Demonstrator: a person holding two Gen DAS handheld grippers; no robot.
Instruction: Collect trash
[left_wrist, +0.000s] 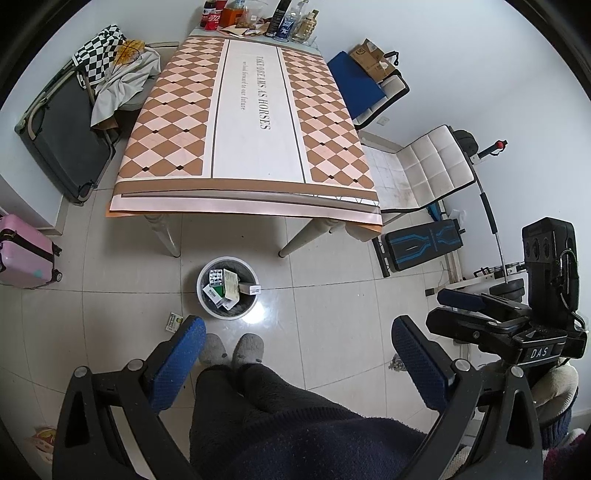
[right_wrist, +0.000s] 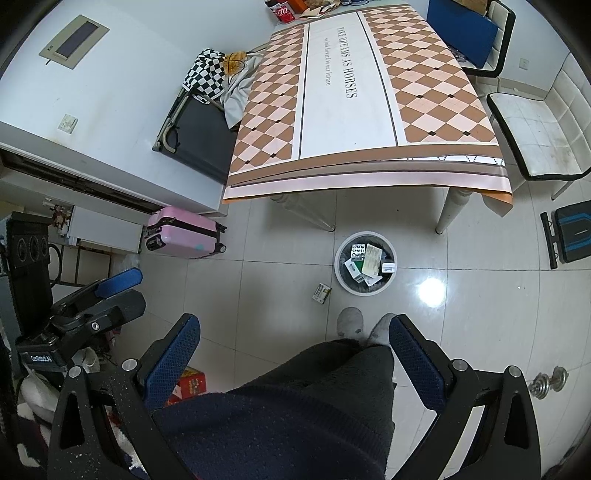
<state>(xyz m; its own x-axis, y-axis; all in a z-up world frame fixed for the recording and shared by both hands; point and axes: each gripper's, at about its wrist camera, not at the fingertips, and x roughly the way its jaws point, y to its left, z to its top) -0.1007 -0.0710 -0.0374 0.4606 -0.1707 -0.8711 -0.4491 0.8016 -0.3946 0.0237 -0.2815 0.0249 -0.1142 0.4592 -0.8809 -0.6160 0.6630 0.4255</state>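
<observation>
1. My left gripper (left_wrist: 297, 341): jaws wide open, holding nothing.
2. My right gripper (right_wrist: 293, 338): likewise.
3. Bin (left_wrist: 205, 299) of boxes ahead; one box (right_wrist: 321, 293) beside it.
4. Tablecloth (left_wrist: 251, 122) reads "TAKE DREAMS AS HORSES".

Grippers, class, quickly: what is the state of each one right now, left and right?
Left gripper: open, holding nothing.
Right gripper: open, holding nothing.
</observation>
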